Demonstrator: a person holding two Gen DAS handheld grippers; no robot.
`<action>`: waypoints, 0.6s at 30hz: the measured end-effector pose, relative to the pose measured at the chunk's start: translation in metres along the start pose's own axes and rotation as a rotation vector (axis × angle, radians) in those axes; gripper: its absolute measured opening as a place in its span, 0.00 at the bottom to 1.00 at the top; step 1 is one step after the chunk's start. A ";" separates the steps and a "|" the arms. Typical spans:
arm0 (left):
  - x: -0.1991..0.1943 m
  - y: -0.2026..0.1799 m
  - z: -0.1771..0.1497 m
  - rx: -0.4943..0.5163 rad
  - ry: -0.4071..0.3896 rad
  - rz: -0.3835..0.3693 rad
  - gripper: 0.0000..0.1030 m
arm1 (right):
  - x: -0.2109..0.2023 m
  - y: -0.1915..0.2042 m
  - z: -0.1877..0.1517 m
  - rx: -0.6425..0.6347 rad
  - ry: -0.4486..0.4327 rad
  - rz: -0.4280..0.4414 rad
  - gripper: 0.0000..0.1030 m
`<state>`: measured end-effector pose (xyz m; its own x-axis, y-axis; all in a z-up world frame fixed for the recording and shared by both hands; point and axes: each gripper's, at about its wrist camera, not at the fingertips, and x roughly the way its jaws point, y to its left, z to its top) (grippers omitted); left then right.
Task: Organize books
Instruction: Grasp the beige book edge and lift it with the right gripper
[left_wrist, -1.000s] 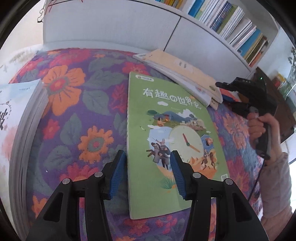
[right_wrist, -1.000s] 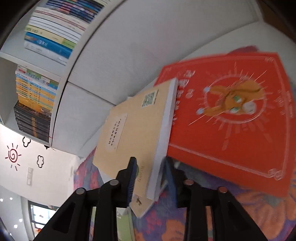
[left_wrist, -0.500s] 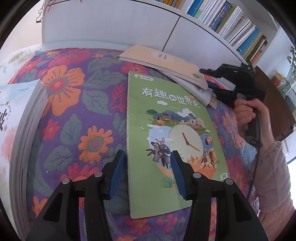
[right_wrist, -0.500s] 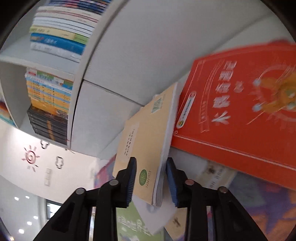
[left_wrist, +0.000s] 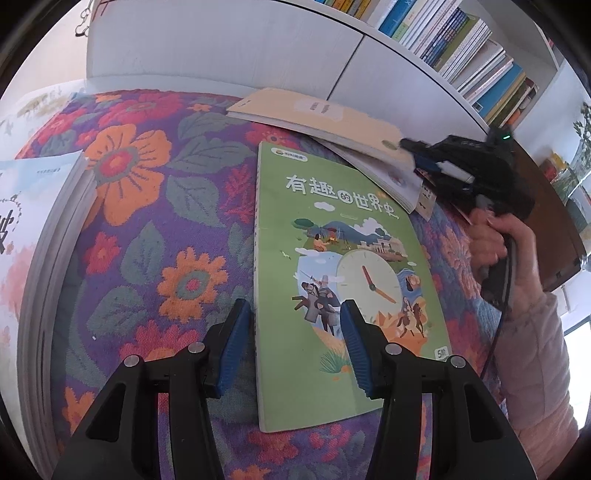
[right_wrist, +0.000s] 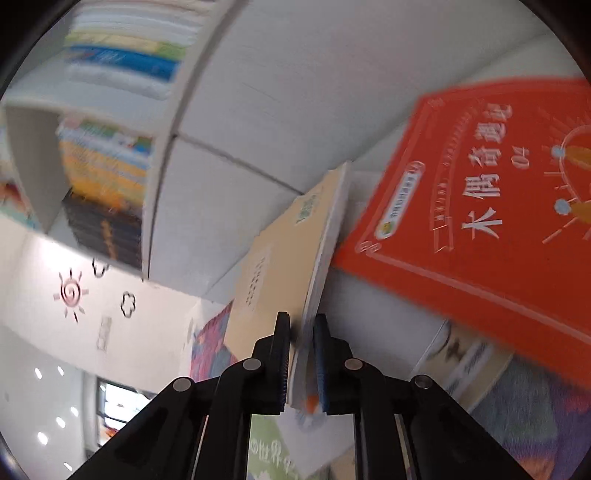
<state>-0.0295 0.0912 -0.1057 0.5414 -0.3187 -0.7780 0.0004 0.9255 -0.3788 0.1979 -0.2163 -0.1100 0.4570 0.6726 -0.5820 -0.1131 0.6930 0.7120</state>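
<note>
While clamped, tan book (right_wrist: 280, 266) hides its label.

Floral cloth (left_wrist: 155, 206), purple with orange and red flowers, covers the table. White cabinet (left_wrist: 229, 44) stands behind it, a vertical seam between its two door panels. Dark brown furniture (left_wrist: 554, 221) at right edge. In the right wrist view, white wall (right_wrist: 44, 332) carries sun sticker (right_wrist: 70, 293) and cloud outline sticker (right_wrist: 127, 304); ceiling lights below.

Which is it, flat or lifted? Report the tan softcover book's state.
Lifted: right gripper is shut on the tan softcover book, its near corner raised off the white book beneath.
</note>
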 end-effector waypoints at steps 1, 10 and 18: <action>-0.001 0.000 0.000 -0.001 0.002 0.001 0.47 | -0.005 0.011 -0.002 -0.047 -0.008 -0.015 0.12; -0.021 -0.005 0.002 -0.001 -0.037 -0.025 0.47 | -0.024 0.070 0.001 -0.178 -0.030 0.019 0.15; -0.020 0.002 0.005 -0.020 -0.029 -0.028 0.47 | 0.013 0.029 0.021 0.138 -0.012 0.181 0.16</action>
<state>-0.0359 0.1006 -0.0880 0.5659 -0.3383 -0.7519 -0.0006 0.9117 -0.4108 0.2189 -0.1930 -0.0886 0.4512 0.7791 -0.4353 -0.0726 0.5182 0.8522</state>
